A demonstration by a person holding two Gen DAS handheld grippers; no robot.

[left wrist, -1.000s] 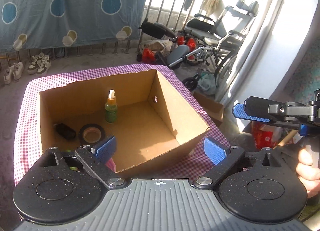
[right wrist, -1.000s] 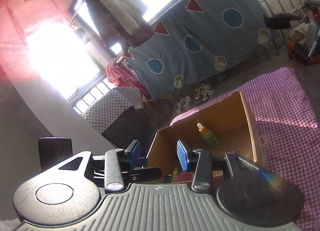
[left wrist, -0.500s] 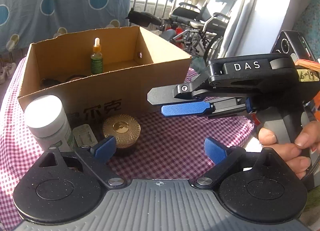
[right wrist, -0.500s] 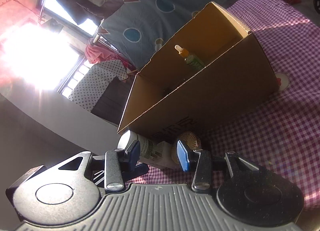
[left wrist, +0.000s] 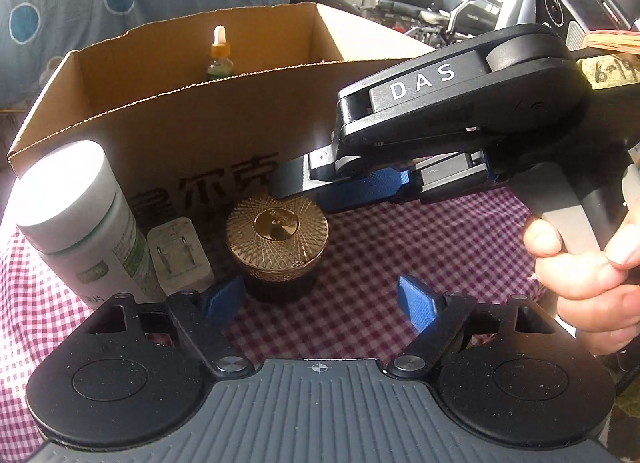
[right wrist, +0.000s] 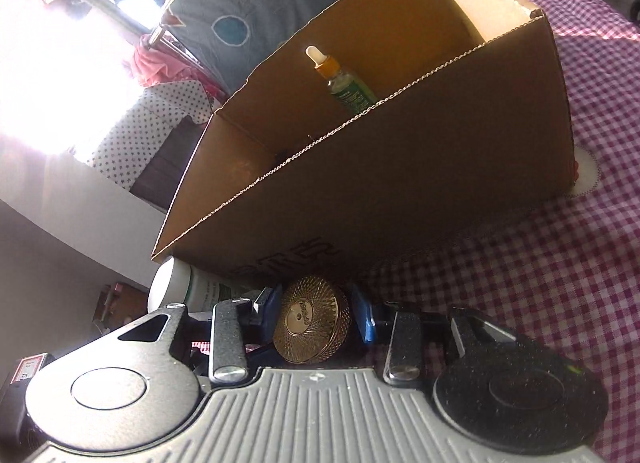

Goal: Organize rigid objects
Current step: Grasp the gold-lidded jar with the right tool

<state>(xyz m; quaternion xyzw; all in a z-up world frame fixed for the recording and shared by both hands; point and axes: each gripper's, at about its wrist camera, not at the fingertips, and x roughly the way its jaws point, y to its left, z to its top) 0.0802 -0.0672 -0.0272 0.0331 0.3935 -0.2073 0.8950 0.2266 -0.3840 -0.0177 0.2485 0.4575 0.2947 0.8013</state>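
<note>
The right gripper [right wrist: 314, 321] has its blue pads on either side of the gold-lidded jar [right wrist: 312, 321], which stands on the checked surface [left wrist: 420, 247] just in front of the cardboard box [left wrist: 192, 131]; its jaws are closing, and a sliver of gap seems to remain at the lid, so the grip looks not quite made. The left gripper [left wrist: 320, 299] hangs spread and closing a little, with nothing between its pads, the jar just ahead of its left pad. A white bottle [left wrist: 80, 219] and a small white plug [left wrist: 178, 251] stand just beside the jar, and a dropper bottle [left wrist: 219, 53] is already in the box. To do this well, the pads should seat squarely on the lid's ribbed rim, since the round metal may slip. The lift should go straight up, clear of the plug and the box wall, before swinging over the edge.
</note>
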